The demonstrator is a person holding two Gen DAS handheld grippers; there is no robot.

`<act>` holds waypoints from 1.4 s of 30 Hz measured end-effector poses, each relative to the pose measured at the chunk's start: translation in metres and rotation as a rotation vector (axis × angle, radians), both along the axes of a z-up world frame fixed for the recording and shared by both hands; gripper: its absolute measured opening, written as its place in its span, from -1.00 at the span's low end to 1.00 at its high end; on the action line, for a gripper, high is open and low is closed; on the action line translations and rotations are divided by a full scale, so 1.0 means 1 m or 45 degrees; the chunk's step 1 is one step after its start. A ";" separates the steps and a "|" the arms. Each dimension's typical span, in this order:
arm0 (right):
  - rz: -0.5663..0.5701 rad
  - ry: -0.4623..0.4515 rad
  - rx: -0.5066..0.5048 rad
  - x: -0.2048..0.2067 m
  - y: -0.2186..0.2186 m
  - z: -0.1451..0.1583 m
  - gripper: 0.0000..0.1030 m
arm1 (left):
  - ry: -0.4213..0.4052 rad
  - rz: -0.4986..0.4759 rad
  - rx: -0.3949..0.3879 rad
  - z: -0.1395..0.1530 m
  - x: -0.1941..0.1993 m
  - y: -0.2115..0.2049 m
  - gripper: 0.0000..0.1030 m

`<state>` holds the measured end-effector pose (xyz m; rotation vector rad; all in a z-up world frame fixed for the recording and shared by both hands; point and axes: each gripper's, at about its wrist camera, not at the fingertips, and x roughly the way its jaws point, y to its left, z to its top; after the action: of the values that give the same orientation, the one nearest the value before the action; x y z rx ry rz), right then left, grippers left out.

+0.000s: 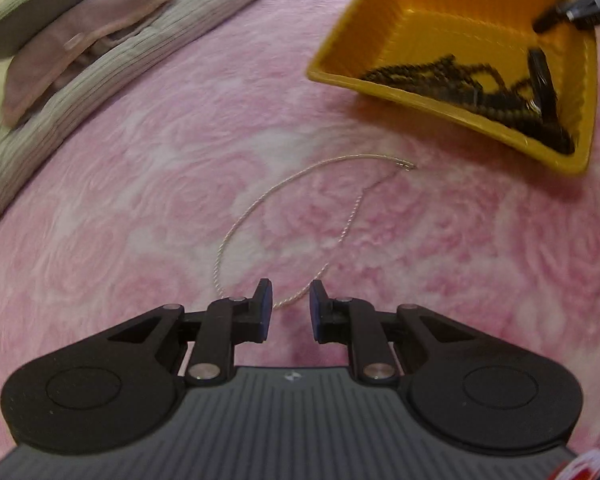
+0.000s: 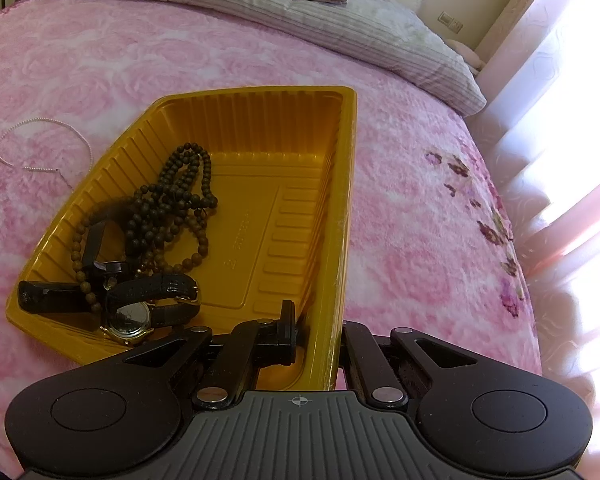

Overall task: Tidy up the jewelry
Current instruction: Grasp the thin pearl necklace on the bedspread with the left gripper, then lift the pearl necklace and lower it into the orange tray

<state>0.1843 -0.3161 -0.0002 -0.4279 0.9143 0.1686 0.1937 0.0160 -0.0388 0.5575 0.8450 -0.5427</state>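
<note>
Spread left gripper is hovering over the silver chain's near end on the bedspread; right gripper is pinching the yellow tray's wall.

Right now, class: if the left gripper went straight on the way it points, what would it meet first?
Probably the thin pale chain, lying on the pink blanket just beyond the open left gripper; depth is uncertain.

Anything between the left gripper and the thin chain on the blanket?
Nothing visible. The left gripper is open right at the near end of the thin chain, with only bare pink blanket around it.
</note>
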 end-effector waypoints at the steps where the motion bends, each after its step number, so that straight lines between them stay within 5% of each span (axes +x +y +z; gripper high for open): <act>1: -0.001 0.001 0.001 0.000 0.000 0.000 -0.90 | 0.005 -0.026 0.009 -0.002 0.001 -0.004 -0.67; 7: -0.005 0.008 0.007 0.001 -0.002 -0.001 -0.90 | 0.038 -0.132 0.068 -0.017 0.009 -0.013 -0.66; 12: -0.008 0.011 0.003 0.003 -0.002 -0.002 -0.90 | 0.116 -0.083 0.005 -0.019 0.023 -0.009 -0.66; 18: -0.016 0.010 0.003 0.002 -0.002 -0.003 -0.90 | 0.215 -0.021 -0.050 -0.014 0.027 -0.006 -0.96; 28: -0.012 0.005 -0.005 0.003 -0.001 -0.002 -0.90 | 0.122 0.152 -0.224 0.025 0.012 0.014 -0.97; 42: -0.006 -0.004 -0.009 0.001 0.003 -0.002 -0.90 | -0.043 0.168 -0.304 0.095 0.006 0.003 -0.97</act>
<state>0.1852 -0.3135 -0.0023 -0.4322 0.9128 0.1608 0.1995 0.0194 0.0564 0.2893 0.7666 -0.5034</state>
